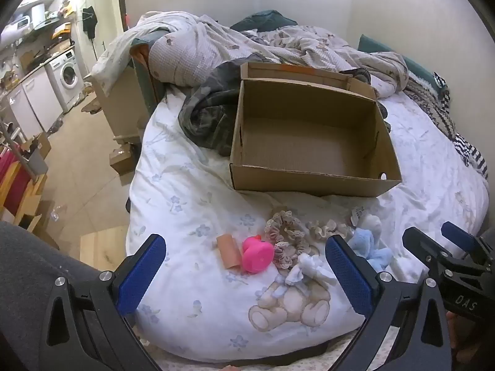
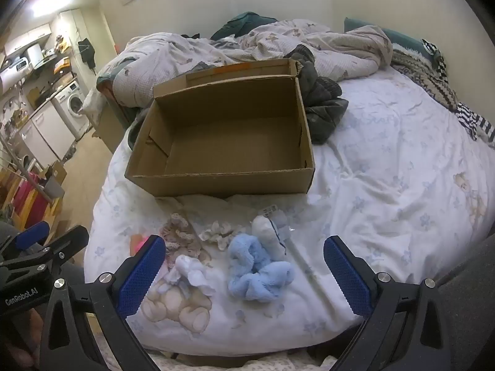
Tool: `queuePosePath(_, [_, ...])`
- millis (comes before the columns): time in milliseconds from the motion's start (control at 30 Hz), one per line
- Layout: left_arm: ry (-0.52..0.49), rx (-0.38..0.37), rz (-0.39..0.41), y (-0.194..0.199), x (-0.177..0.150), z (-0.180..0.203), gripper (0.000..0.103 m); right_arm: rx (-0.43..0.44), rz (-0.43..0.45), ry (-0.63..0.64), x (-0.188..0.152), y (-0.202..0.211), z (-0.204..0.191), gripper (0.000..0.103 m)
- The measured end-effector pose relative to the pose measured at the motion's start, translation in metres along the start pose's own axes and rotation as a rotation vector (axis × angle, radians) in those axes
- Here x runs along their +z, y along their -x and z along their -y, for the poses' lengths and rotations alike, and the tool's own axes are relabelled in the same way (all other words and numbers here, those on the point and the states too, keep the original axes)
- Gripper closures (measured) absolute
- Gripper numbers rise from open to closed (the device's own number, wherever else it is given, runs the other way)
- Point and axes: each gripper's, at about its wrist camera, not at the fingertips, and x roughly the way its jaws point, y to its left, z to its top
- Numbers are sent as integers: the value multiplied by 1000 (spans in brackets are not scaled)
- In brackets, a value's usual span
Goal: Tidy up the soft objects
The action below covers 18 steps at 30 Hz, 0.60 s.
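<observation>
Both claws gape wide — left claw (image 1: 244,273), right claw (image 2: 244,273) — holding nothing. I judge sorting unstarted: the blue plush (image 2: 258,273) lies before the bare cardboard box (image 2: 216,182) — grasp it next.

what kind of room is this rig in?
Likely a studio flat or bedsit: a bed with a rumpled duvet fills the view, and a washing machine under a cluttered counter stands in the same open space. An empty cardboard box sits on the bed.
</observation>
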Motion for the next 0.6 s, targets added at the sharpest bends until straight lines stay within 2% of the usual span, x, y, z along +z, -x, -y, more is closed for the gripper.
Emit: queuePosePath(600, [2,-2,6,0,0,0,0,11,2,-10,0,0,2,0])
